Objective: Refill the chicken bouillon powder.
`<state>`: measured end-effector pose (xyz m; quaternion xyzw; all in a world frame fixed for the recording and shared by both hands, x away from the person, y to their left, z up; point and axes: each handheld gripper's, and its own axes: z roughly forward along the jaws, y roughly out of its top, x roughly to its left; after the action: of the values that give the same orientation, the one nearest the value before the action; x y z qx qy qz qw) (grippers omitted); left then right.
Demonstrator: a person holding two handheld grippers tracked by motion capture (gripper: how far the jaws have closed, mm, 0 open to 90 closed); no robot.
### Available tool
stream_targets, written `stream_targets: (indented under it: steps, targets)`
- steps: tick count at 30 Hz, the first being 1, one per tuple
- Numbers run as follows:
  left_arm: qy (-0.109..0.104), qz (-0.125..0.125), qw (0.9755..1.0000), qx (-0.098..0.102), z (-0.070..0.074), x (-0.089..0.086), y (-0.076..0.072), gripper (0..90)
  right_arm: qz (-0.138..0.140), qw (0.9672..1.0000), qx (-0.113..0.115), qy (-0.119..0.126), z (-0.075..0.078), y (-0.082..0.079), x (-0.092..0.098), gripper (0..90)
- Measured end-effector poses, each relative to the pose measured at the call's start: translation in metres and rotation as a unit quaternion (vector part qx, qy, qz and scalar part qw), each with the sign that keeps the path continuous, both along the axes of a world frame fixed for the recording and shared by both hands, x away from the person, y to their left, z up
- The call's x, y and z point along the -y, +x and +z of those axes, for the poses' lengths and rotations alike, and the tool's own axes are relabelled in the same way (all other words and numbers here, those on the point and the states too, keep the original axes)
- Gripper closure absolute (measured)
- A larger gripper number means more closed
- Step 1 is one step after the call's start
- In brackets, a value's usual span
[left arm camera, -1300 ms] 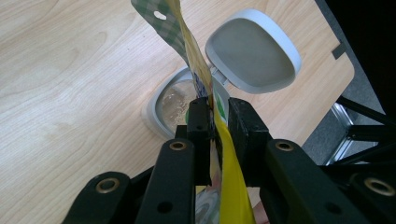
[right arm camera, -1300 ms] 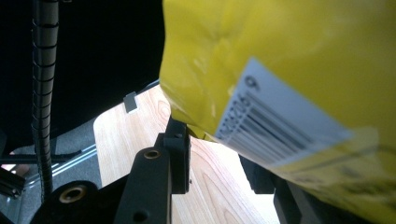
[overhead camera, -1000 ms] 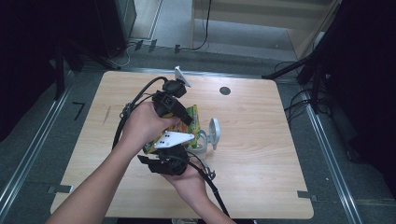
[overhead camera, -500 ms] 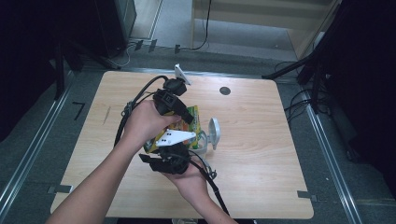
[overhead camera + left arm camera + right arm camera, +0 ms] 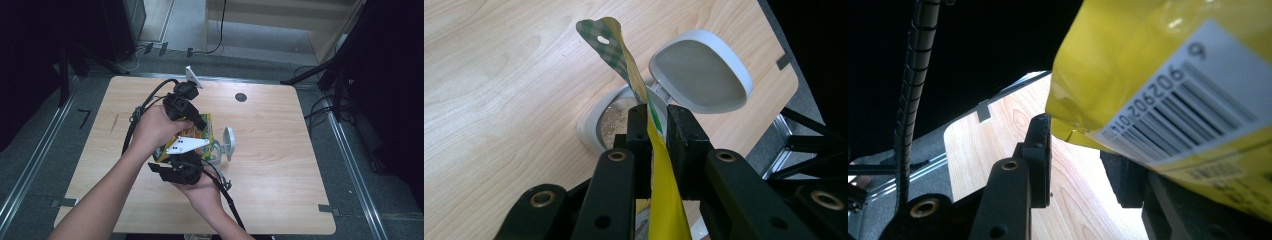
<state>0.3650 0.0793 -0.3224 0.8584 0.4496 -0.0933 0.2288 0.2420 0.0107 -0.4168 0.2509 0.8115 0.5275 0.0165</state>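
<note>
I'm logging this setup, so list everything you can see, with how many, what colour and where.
Bag: one, yellow with a green checked top edge, held above the middle of the table, over the container.
Container: one, clear with a white rim, on the table under the bag, pale grainy contents inside.
Lid: one, white, hinged open beside the container's mouth.
Table: one, light wood.
Round insert: one, dark, in the tabletop near the far edge.
Left gripper: one, black, jaws shut on the bag near its top.
Right gripper: one, black, under the bag's barcode end; whether its jaws press the bag cannot be told.
Person's forearms: two, entering from the near edge.
</note>
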Motion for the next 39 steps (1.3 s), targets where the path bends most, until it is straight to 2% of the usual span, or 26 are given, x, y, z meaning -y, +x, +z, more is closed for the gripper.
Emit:
stream_targets:
  steps: [19, 39]
  targets:
    - [-0.008, 0.002, 0.9999, -0.009, -0.0015, -0.003, 0.0036, 81.2, 0.0, 1.0, -0.001, -0.002, 0.0001, 0.0016, -0.0006, 69.2]
    - [-0.015, 0.006, 0.9999, -0.003, 0.0009, -0.0045, 0.0044, 80.8, -0.005, 0.9999, -0.009, 0.004, 0.0028, 0.0034, -0.0019, 69.7]
